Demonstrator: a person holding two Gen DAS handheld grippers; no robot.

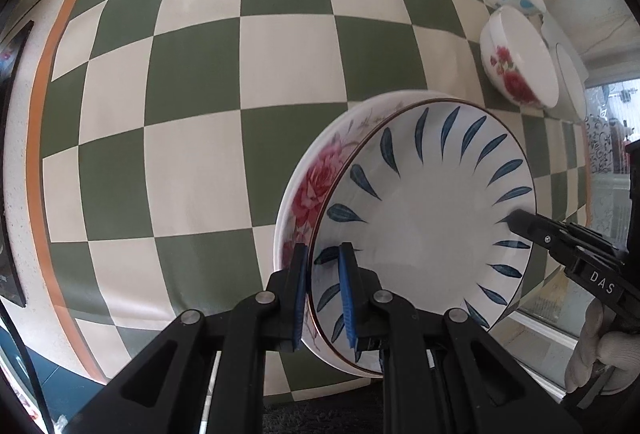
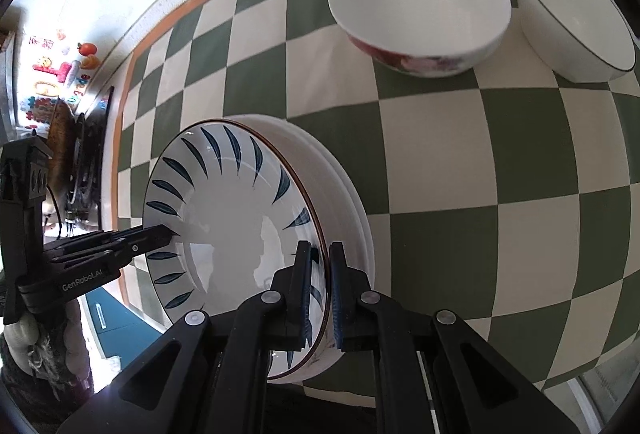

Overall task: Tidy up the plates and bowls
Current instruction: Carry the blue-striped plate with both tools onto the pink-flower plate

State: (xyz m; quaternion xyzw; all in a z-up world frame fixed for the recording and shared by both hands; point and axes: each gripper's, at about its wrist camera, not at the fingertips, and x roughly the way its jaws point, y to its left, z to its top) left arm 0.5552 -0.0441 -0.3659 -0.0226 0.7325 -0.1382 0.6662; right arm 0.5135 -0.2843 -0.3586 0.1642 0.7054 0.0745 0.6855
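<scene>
Gripping: leaf-pattern plate (image 1: 424, 222) rim, opposite sides, left gripper (image 1: 323, 298) and right gripper (image 2: 319, 294) jaws both clamped.
Location: atop plate stack (image 2: 344, 194), checkered tablecloth (image 1: 192, 74).
Risk: uneven lift, glazed rim slipping, chipping stack.

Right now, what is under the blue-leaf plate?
Under the blue-leaf plate is a stack of plates; the rose-patterned plate shows directly beneath. More white rims show in the right wrist view; their faces are covered.

"DAS" printed in white on the right gripper (image 1: 520, 220) body in the left wrist view, "GenRobot.AI" printed on the left gripper (image 2: 170, 232) body in the right wrist view
</scene>
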